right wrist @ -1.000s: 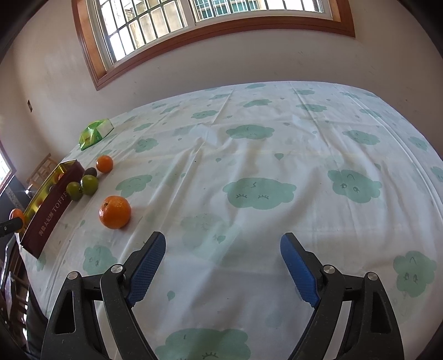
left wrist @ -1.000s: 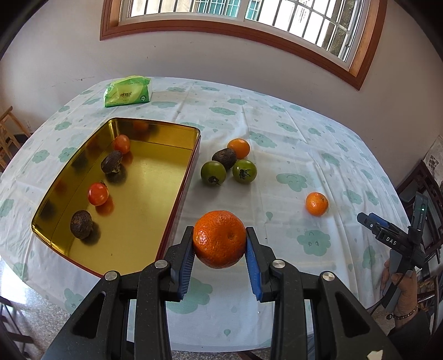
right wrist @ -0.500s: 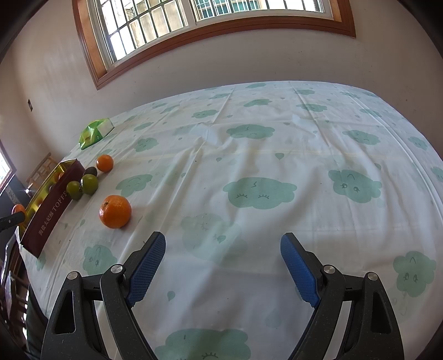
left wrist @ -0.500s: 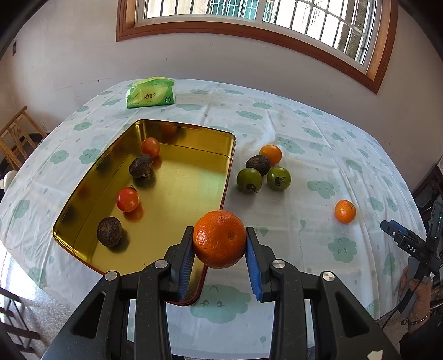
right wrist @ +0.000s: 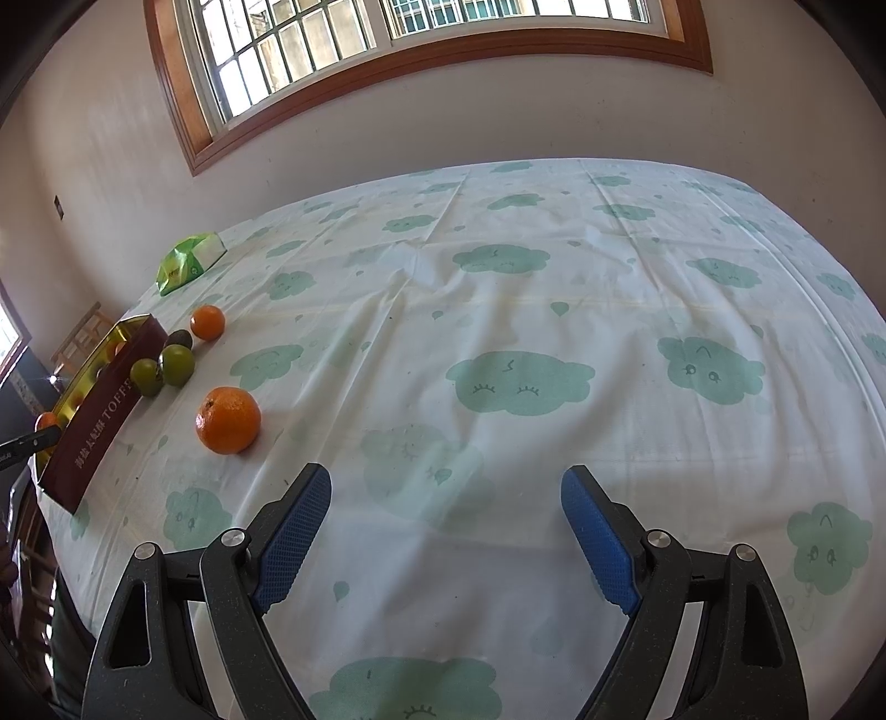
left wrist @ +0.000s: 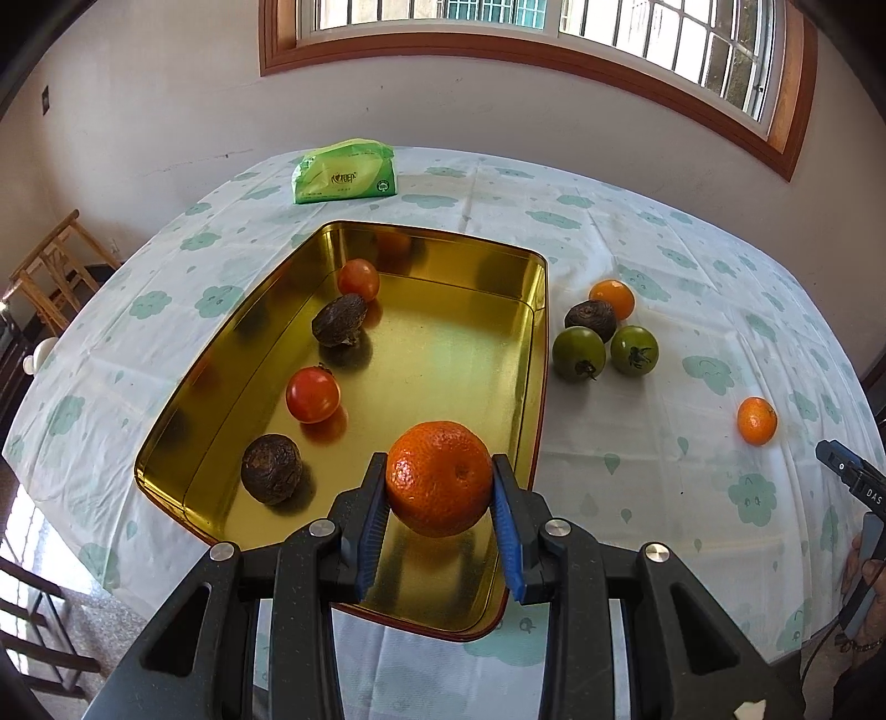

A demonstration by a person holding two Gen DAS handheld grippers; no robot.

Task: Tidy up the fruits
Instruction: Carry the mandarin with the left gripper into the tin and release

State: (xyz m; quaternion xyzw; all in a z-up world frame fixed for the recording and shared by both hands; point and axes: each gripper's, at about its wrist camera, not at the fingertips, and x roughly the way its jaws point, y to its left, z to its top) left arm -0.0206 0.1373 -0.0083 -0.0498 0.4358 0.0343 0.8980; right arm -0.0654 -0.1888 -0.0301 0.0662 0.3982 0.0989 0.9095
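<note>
Cloud-print cloth (right wrist: 498, 310) covered the table, with a gold tin (left wrist: 531, 354) lying on it below a green packet (left wrist: 346, 171) at its 12 o'clock. Above the tin's near end, the left gripper (left wrist: 439, 493) was clamped on an orange (left wrist: 437, 476). At 9 o'clock of the right gripper (right wrist: 446, 526), whose jaws stood apart over bare cloth, lay another orange (right wrist: 228, 420).

Tin tray (left wrist: 531, 343): polished gold metal, mirror-glossy inside, matt maroon outer wall. Tablecloth (right wrist: 498, 310): matt creased cloth, printed. Held orange (left wrist: 438, 477): dimpled, slightly shiny peel. 2 red tomatoes (left wrist: 312, 394): smooth, glossy. Gripper pads (right wrist: 290, 545): blue textured rubber-like; arms matt black plastic. Window frame (left wrist: 498, 52): varnished wood.
</note>
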